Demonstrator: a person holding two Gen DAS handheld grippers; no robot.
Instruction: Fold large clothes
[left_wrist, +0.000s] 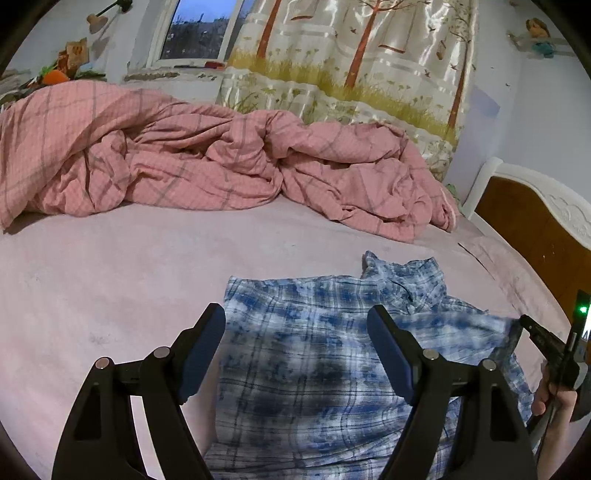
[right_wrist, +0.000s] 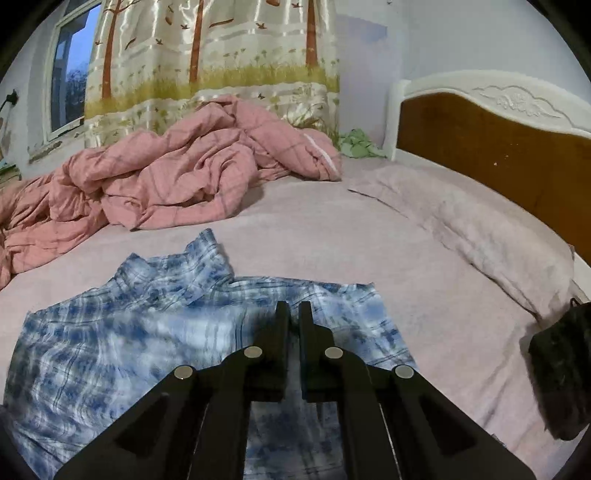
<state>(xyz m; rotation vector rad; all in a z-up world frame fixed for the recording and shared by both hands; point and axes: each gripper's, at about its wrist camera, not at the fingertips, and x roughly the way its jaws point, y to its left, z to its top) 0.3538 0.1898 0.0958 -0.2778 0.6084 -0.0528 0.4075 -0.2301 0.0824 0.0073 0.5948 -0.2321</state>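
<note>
Left tool (left_wrist: 295, 328) spread wide above the blue plaid shirt (left_wrist: 314, 350), nothing between its fingers; right tool (right_wrist: 293, 314) pressed together, whether cloth is pinched cannot be told. Shirt lies on the pink bed sheet (right_wrist: 424, 314), collar away from the cameras. Beyond, rumpled pink duvet (left_wrist: 203, 162), then tree-print curtain (right_wrist: 207, 55).

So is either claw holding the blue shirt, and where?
The right gripper looks shut on the plaid shirt, pinching its side edge. The left gripper is open and holds nothing.
</note>
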